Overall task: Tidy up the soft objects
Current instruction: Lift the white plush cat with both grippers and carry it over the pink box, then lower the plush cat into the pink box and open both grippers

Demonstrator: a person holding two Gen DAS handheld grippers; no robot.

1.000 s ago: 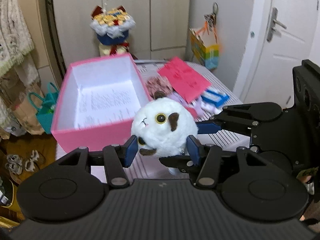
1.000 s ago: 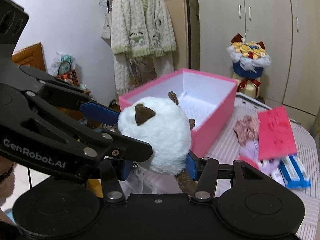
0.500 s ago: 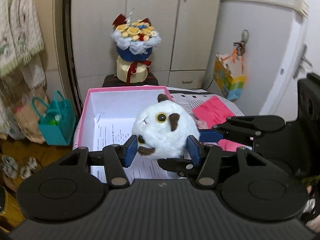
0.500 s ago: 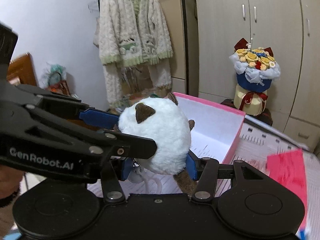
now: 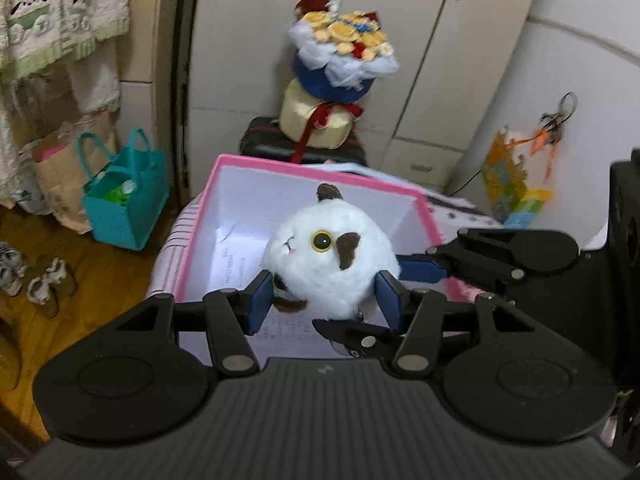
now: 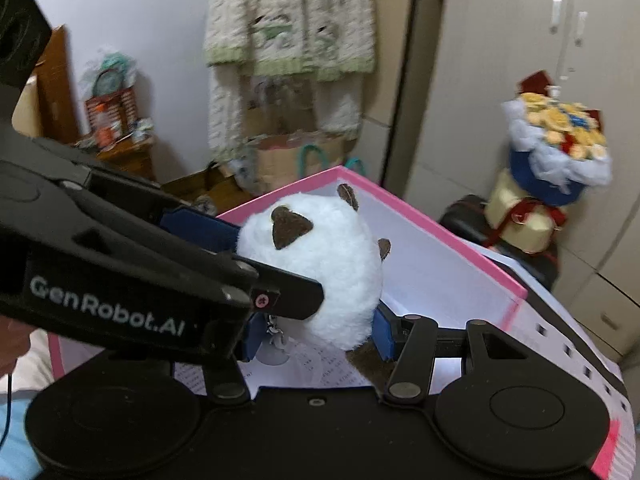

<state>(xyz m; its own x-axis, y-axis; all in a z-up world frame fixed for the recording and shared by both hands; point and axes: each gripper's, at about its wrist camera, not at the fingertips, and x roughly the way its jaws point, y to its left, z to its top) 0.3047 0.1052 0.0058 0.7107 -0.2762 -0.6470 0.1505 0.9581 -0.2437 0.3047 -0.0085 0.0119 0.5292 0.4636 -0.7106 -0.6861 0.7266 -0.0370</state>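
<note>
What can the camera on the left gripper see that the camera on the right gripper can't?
Only the left wrist view shows the toy's face, the teal bag and shoes on the floor. Only the right wrist view shows the toy's back and the cluttered wooden cabinet. Both show the plush toy above the pink box, both grippers' jaws shut on it, and the bouquet.

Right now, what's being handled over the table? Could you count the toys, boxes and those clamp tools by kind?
Plush toy: 1
Pink box: 1
Hand-held grippers: 2, the left gripper and the right gripper, both with their fingers closed on the toy
Total: 4
</note>
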